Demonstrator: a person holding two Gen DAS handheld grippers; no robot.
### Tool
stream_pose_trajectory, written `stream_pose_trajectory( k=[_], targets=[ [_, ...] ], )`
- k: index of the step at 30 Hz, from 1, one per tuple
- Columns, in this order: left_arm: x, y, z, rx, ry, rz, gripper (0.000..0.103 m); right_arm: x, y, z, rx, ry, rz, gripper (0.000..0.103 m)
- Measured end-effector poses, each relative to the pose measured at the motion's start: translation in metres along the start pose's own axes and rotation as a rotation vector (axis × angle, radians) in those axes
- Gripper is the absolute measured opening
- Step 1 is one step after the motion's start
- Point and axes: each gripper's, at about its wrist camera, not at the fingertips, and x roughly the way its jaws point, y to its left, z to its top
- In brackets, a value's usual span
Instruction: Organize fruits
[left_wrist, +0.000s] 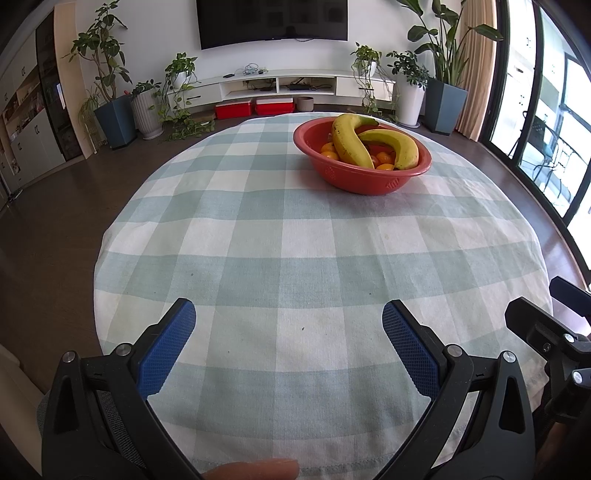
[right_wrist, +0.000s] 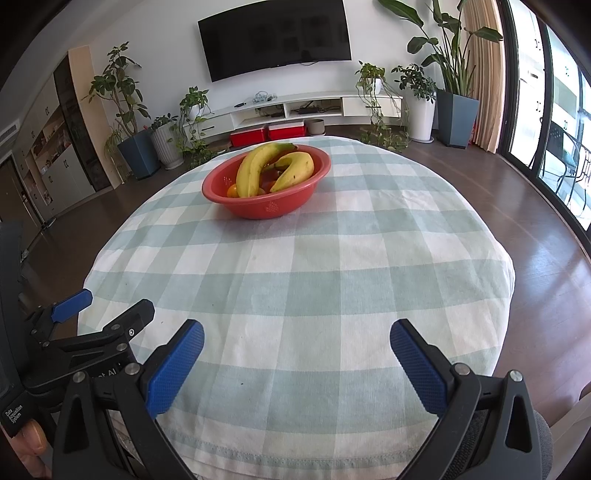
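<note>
- Red bowl (left_wrist: 362, 162) sits on the far half of the worktop (left_wrist: 295, 258), right of centre in left wrist view; in right wrist view the bowl (right_wrist: 266, 184) shows left of centre.
- Two bananas (left_wrist: 369, 142) lie across the bowl top, curved, touching each other; same pair (right_wrist: 273, 168) seen from the other side in right wrist view.
- Small orange fruits (left_wrist: 328, 150) packed under the bananas – several visible in left wrist view; right wrist view shows mostly one orange one (right_wrist: 232, 191) at the near-left inner edge, the rest dark/hidden.
- Perforated patch on bowl wall clearer in right wrist view.
- Left gripper (left_wrist: 288, 332): spread wide, nothing btwn the blue pads (left_wrist: 168, 350), low over the near edge of the worktop, well apart from the bowl. Right wrist view catches it from the side (right_wrist: 110, 306).
- Right gripper (right_wrist: 295, 350): also spread wide, nothing held, near edge, well apart from bowl. Left wrist view shows only its black frame at far right (left_wrist: 546, 325).
- Worktop round, w/ green-white check cloth.
- Behind: TV (right_wrist: 275, 38) on wall, white low cabinet (right_wrist: 295, 107), potted plants (right_wrist: 125, 110), two red boxes (right_wrist: 267, 133) on floor.
</note>
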Motion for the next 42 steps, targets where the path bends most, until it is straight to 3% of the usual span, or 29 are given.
stream_pose_trajectory(
  k=[42],
  targets=[
    [-0.0003, -0.0007, -0.0006, 0.002, -0.003, 0.002, 0.102, -0.0034, 0.0002, 0.0052, 0.001, 0.009, 0.000, 0.103]
  ],
)
